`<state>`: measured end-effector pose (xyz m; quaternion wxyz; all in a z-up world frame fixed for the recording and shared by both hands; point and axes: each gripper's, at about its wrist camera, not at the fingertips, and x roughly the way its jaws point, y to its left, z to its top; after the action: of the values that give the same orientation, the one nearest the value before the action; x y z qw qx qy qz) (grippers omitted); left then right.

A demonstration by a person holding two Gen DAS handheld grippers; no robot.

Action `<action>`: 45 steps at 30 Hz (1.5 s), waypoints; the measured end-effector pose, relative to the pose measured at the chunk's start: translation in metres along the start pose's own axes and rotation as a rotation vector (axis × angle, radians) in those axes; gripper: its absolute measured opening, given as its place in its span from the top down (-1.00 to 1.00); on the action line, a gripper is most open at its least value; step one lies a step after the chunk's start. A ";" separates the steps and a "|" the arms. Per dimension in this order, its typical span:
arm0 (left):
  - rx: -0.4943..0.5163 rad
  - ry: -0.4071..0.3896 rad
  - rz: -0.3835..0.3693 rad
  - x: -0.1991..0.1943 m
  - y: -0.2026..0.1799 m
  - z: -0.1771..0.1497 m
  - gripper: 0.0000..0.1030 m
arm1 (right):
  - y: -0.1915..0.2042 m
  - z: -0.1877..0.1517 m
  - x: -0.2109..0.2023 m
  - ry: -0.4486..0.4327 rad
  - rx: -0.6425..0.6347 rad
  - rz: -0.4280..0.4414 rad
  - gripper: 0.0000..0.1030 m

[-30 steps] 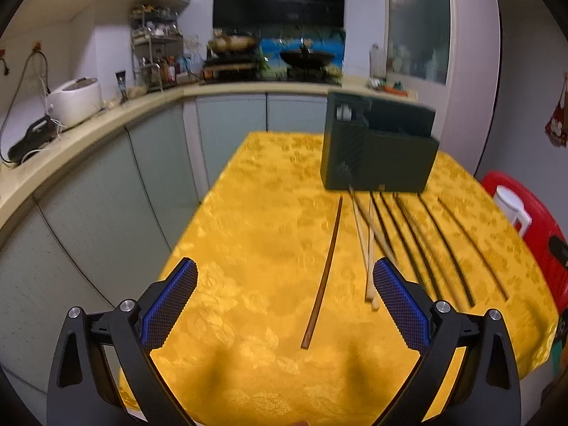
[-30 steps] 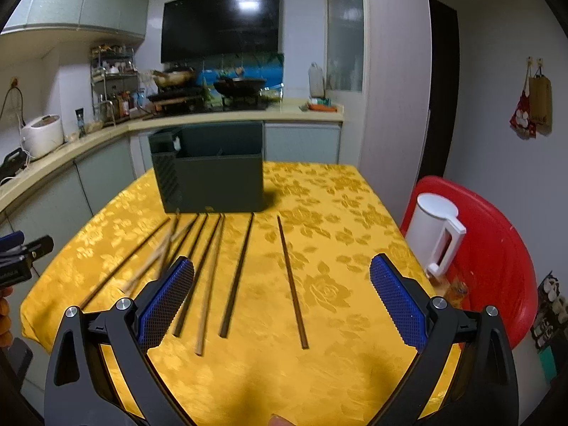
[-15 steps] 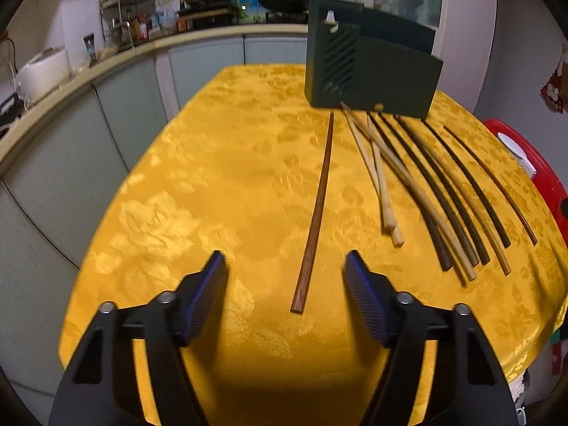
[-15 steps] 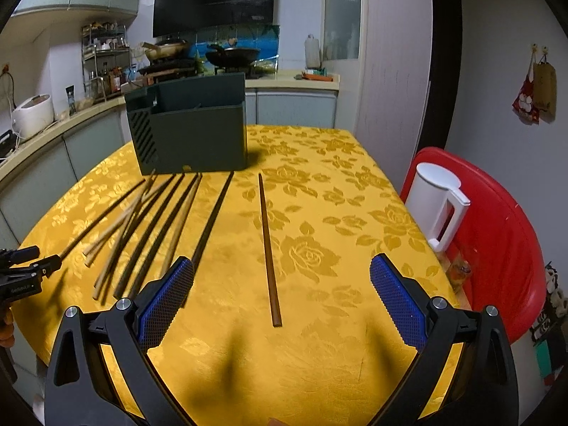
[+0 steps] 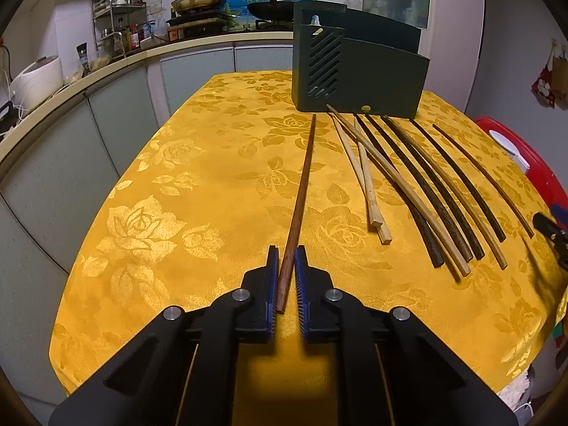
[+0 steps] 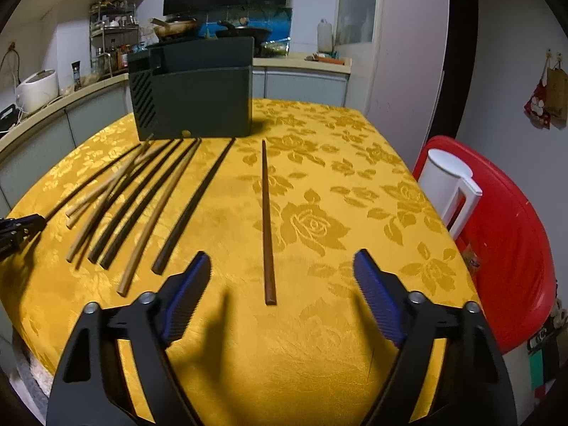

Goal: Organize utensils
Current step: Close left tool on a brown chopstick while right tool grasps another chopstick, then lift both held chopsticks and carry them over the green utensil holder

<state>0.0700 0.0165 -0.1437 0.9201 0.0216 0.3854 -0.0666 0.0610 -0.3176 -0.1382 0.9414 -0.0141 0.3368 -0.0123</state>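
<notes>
Chopsticks lie in a loose fan on the yellow-clothed worktop [image 5: 213,184], all with their far tips close to the dark green organizer box [image 5: 355,81], which we take as our landmark. In the left wrist view, a reddish-brown chopstick [image 5: 301,191] runs from just in front of the box's slatted corner toward us, apart from the rest; the left gripper [image 5: 284,277] has its jaws narrowed onto the near end of this stick, blue pads pressing it from both sides. Off to one side of that stick, fanning out from the box's front, we see two pale bamboo chopsticks [image 5: 365,181] crossing each other, then several dark and tan ones [image 5: 436,198].

In the right wrist view, another reddish-brown chopstick [image 6: 267,220] lies alone, pointing straight away from the box's front on the side nearer the red chair [image 6: 497,234] with a white jug [image 6: 451,184] on it. The right gripper [image 6: 282,269] has its jaws wide and closing, the stick's near end lying between them untouched.
</notes>
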 end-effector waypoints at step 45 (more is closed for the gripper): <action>0.054 -0.253 -0.024 -0.097 -0.003 0.064 0.88 | -0.003 0.059 -0.067 -0.201 0.033 0.168 0.86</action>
<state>0.0476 0.0175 -0.0294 0.9596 0.0333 0.2647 -0.0900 0.0468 -0.3174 -0.0498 0.9682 0.0285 0.2404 0.0625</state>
